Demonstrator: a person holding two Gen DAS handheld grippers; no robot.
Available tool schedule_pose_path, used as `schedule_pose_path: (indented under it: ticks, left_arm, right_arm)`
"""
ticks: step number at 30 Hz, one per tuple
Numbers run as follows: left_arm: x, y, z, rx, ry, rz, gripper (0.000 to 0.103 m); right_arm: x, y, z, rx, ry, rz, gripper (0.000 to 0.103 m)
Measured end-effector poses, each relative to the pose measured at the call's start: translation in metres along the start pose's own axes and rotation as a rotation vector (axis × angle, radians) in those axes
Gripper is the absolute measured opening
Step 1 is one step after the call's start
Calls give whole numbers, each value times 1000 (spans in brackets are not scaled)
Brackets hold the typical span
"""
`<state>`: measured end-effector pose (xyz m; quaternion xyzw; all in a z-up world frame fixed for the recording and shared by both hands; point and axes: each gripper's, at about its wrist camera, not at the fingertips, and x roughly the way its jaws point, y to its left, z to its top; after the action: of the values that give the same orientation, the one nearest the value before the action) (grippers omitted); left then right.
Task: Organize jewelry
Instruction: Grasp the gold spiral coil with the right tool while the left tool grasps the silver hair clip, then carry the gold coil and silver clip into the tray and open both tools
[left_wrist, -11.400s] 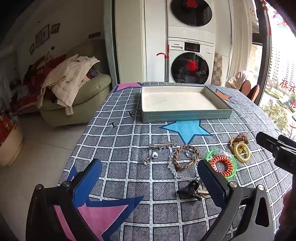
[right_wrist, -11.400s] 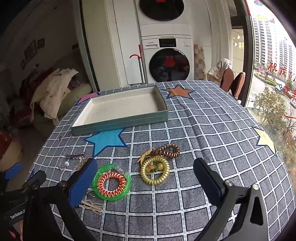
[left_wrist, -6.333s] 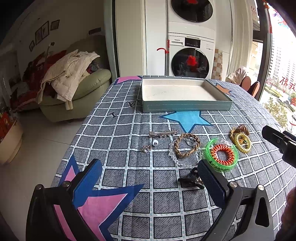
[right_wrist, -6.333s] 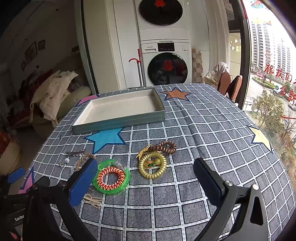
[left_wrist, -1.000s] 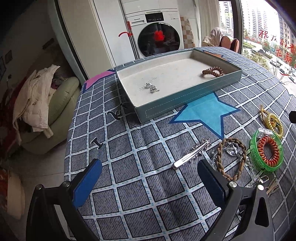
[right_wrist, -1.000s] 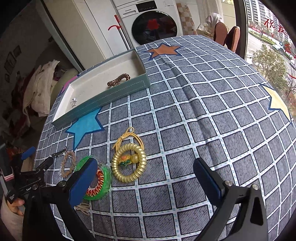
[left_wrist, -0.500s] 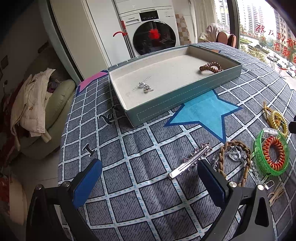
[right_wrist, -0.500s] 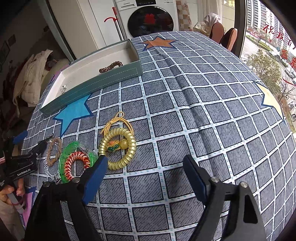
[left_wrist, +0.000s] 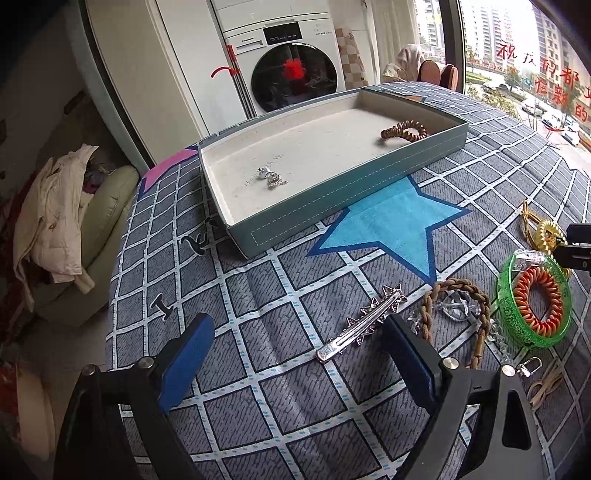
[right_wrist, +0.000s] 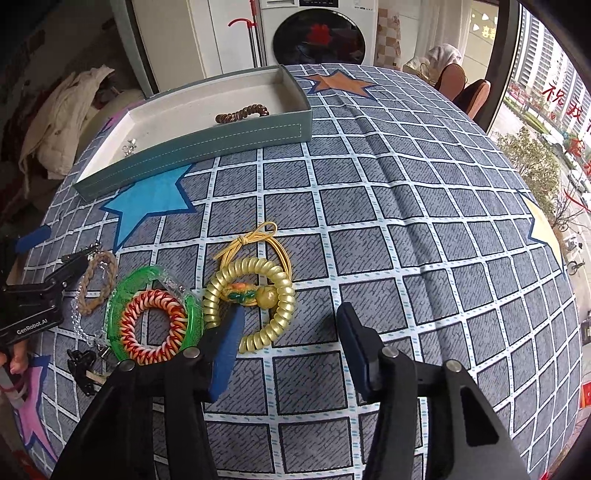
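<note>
One tray (left_wrist: 332, 199) sits on the checked tablecloth (right_wrist: 406, 229), at about 11 o'clock in the right wrist view. Two things lie inside it: one brown coil hair tie (left_wrist: 404, 130) at the tray's right end and one small bunch of shiny earrings (left_wrist: 272, 177) near its left end.

Still out on the cloth I count one silver hair clip (left_wrist: 364, 322), one brown braided ring (left_wrist: 458, 310) with one clear bead chain (left_wrist: 452, 308) lying under it, one green bangle (right_wrist: 155, 314) with one red and white coil tie (right_wrist: 155, 325) inside it, one gold coil tie (right_wrist: 255, 299) with a yellow cord bow at its 12 o'clock, and one black clip (right_wrist: 83, 363) at 8 o'clock in the right wrist view.

The left gripper (left_wrist: 295, 354) has its two blue pads spread wide. The silver hair clip lies between them, close to the right pad, and nothing is pinched.

The right gripper (right_wrist: 290, 336) is closing. Its left pad sits inside the gold coil tie and its right pad is outside it, so the ring's right side is between them, not squeezed yet
</note>
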<state>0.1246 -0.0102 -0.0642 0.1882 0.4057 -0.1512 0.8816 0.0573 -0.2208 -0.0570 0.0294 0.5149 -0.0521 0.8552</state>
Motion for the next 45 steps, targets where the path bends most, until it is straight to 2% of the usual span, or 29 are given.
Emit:
schedule_pose_path:
  ticks: [1,3,8,11,12,13,16,20,31,45]
  left_arm:
    - [-1,-1,0,4,-2,-3,103]
    - [-2,-3,0,7,0,-33,95]
    - [-7,-15,-1,67,-12,-30,81]
    - [-9,-17,-1,77,-10,-35,77]
    - [-9,-17,-1,75,-5,-55,69]
    - [-10,-17,-1,72,1,-79,55]
    - [-11,-24,-2,88,5,-89,37]
    - [-13,-24,-3,75,4,-86,37]
    - [-24,4,-9,-113,10,-154,35]
    - [-46,23,5,-249,-37,-157,35]
  right_arm:
    - [0,3,-1,-17,-3,-14,55]
    - [0,6,-2,-37,-7,-25,52]
    - [-2,7,-3,-46,-4,-19,48]
    - [-2,9,-4,-49,-2,-17,44]
    - [-3,10,-4,-50,-2,-16,43]
    - [-2,12,-4,-51,-2,-14,41]
    - [-4,14,-5,-53,-3,-8,29]
    - [-7,12,-9,-43,-9,-3,11]
    - [-23,-12,-11,32,-50,65,11]
    - [-38,-10,10,52,-89,145,11]
